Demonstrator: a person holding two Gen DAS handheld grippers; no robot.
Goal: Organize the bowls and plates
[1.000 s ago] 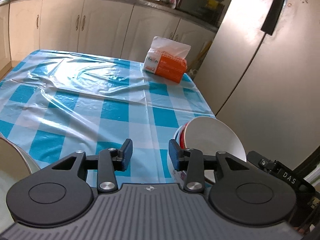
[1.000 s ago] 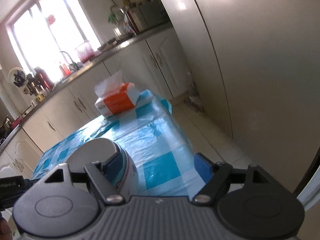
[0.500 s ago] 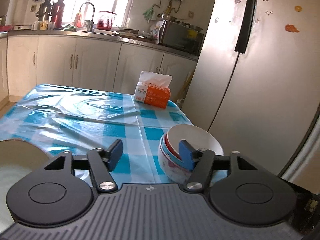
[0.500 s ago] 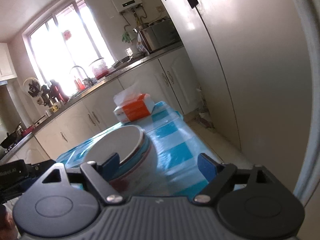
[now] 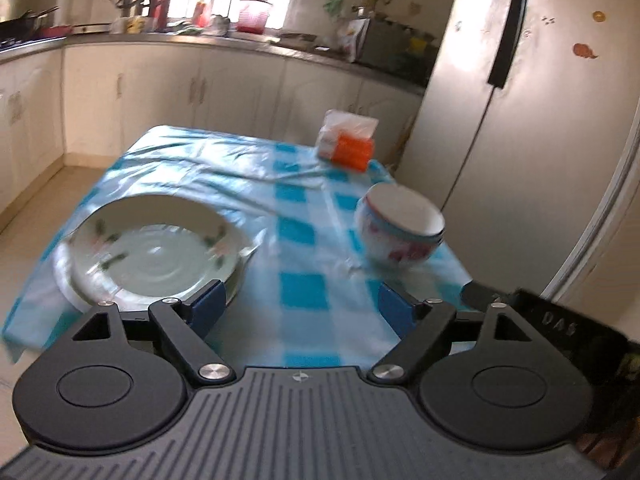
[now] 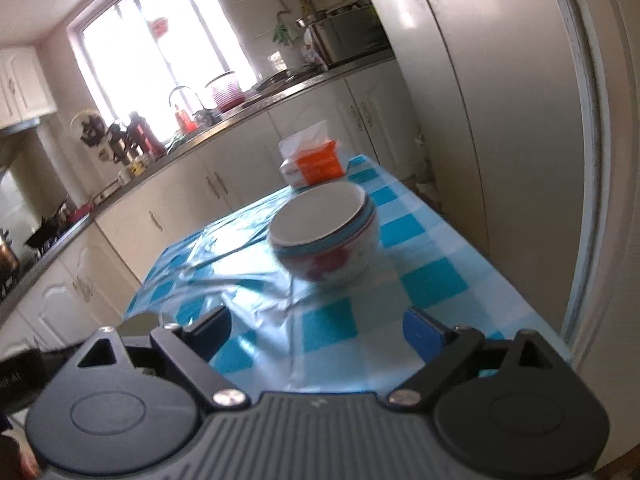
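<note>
Fingers (image 5: 206,308) of left gripper (image 5: 302,310) opening on nothing, right gripper (image 6: 320,330) spread empty, stacked bowls (image 6: 326,236) ahead, plates (image 5: 154,248) beyond left fingertip.

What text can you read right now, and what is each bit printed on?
"DAS": white letters on the black body of the right gripper, seen from the left wrist view.
Tissue pack: printing on its white and orange faces, too blurred to read.
Fridge door: stickers and magnets near the top, too small to read.
Stacked bowls and plates: patterns only, no words.
</note>
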